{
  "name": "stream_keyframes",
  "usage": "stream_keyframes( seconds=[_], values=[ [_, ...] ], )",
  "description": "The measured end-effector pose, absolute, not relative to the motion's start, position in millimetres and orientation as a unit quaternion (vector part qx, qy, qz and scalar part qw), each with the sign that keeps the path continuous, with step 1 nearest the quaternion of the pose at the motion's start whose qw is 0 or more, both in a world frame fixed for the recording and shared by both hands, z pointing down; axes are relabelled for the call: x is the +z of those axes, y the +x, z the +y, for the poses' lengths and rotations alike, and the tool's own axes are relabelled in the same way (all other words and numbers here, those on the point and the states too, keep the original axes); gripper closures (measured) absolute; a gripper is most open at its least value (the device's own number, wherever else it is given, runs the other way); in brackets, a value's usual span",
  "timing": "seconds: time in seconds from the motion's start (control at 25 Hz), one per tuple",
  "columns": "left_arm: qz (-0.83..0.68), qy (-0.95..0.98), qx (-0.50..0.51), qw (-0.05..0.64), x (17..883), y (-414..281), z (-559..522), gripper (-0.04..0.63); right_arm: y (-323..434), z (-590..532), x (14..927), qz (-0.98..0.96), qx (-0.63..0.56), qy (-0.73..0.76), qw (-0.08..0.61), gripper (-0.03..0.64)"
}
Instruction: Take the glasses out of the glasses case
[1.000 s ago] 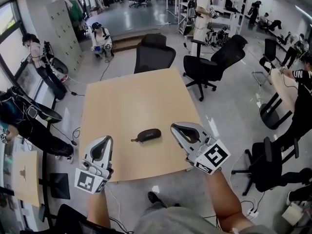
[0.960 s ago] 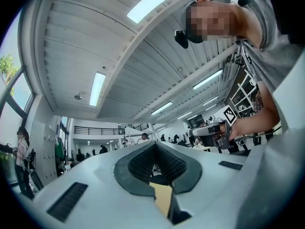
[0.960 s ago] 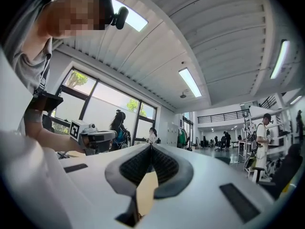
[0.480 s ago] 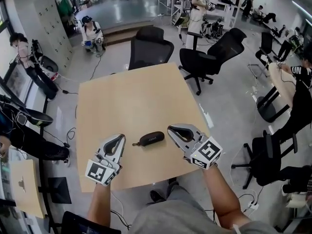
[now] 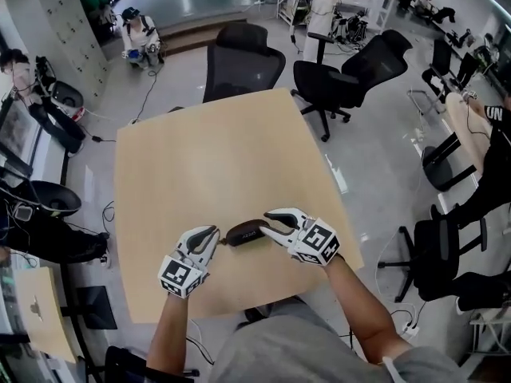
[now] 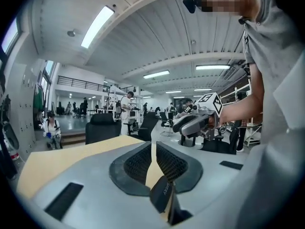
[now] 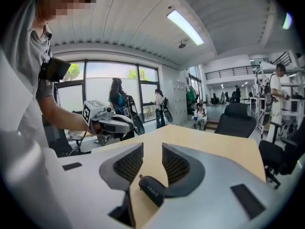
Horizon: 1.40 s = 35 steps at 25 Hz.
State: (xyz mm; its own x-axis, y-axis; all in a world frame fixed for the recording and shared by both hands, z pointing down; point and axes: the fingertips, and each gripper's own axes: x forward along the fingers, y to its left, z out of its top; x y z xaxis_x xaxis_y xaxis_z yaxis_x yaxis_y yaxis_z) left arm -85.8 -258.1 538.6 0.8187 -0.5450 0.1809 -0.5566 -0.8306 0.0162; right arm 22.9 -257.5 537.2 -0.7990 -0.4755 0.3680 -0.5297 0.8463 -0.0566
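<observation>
- Near the 6 o'clock edge of the tabletop (image 5: pixel 207 158), the glasses case (image 5: pixel 245 232) lies closed, its long axis running roughly 9-to-3.
- The left tongs (image 5: pixel 211 232) are clenched and empty, just beside its 9 o'clock end.
- The right tongs (image 5: pixel 271 223) are opening, straddling the 3 o'clock end without pressing; this hand seems nearer.
- Pale lettering (image 7: pixel 151 190) on the case perhaps reads "SHEEY".

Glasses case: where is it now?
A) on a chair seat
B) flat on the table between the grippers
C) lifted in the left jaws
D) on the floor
B: the glasses case lies flat on the table, the left gripper shut at one end, the right gripper with jaws opening around the other end without pressing it.
</observation>
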Motion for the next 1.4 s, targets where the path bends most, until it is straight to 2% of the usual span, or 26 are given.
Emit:
stream_keyframes(
  seconds=[0.04,0.12,0.32,0.48,0.6,0.88,1.16,1.28,1.4],
  values=[
    [-0.282,0.954,0.095,0.04,551,-82,-264,0.579,21,-262,553,-0.945,0.087,0.253,0.188,0.502],
    [-0.266,0.955,0.122,0.053,579,-72,-272,0.486,19,-270,585,-0.943,0.103,0.226,0.22,0.469],
    [-0.216,0.953,0.203,0.055,647,-47,-283,0.362,18,-286,659,-0.932,0.143,0.168,0.287,0.411],
    [-0.17,0.944,0.28,0.03,698,-30,-284,0.304,17,-293,698,-0.928,0.162,0.119,0.314,0.364],
    [-0.14,0.932,0.333,0.007,725,-24,-282,0.298,16,-294,720,-0.922,0.166,0.086,0.338,0.344],
    [-0.082,0.901,0.426,-0.016,772,-20,-273,0.298,13,-287,745,-0.913,0.198,0.011,0.357,0.342],
    [-0.084,0.885,0.458,-0.021,786,-21,-270,0.299,10,-284,743,-0.908,0.224,-0.012,0.352,0.342],
    [-0.091,0.884,0.457,-0.036,783,-20,-272,0.299,9,-287,737,-0.91,0.253,-0.016,0.329,0.342],
    [-0.093,0.885,0.453,-0.053,781,-20,-271,0.301,5,-301,720,-0.907,0.335,-0.005,0.254,0.342]
  ],
)
